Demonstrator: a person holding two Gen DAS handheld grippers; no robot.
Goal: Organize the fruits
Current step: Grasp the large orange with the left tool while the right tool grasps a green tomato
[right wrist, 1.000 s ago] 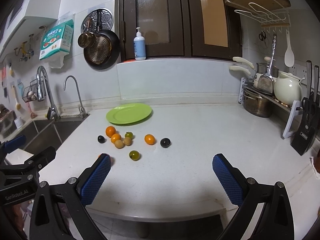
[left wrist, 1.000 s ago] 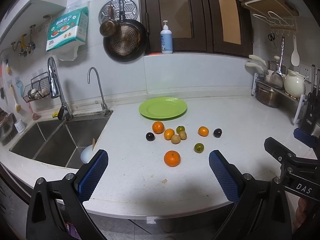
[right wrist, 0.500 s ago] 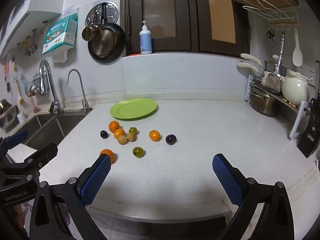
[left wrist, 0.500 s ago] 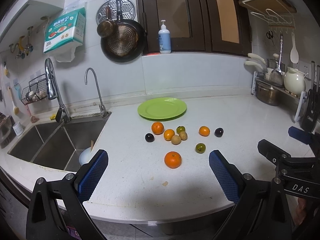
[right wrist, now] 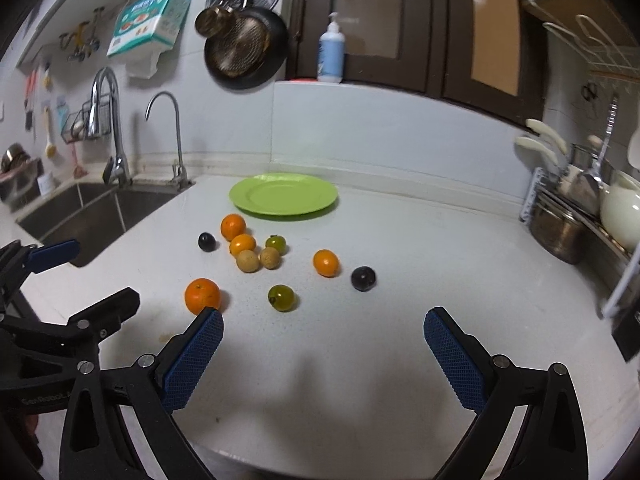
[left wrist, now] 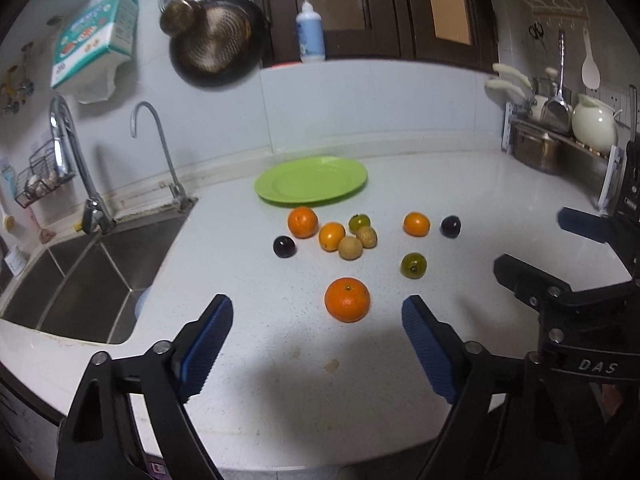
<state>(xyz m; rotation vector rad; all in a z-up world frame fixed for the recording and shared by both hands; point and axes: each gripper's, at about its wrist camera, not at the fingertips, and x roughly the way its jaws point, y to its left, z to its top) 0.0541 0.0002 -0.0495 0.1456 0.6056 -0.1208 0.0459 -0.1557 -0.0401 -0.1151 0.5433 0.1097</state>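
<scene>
Several small fruits lie loose on the white counter in front of an empty green plate [left wrist: 311, 179] [right wrist: 284, 199]. Nearest is a big orange [left wrist: 347, 299] [right wrist: 202, 295]. Behind it are a green fruit [left wrist: 413, 265] [right wrist: 281, 297], two tan fruits [left wrist: 351, 247], several oranges [left wrist: 303, 222] and two dark plums [left wrist: 284, 246] [right wrist: 363, 278]. My left gripper [left wrist: 316, 344] is open and empty, just short of the big orange. My right gripper [right wrist: 322, 354] is open and empty, to the right of the left one, facing the green fruit and the plum.
A steel sink [left wrist: 88, 280] with two taps lies to the left. A dish rack with a pot [left wrist: 536, 152] and a cream jug stands at the right, with a knife block [left wrist: 630, 192] beside it. The counter's front edge runs under both grippers.
Both grippers have moved forward over the counter toward the fruits, which now look larger and closer. Both stay open. No fruit has moved.
</scene>
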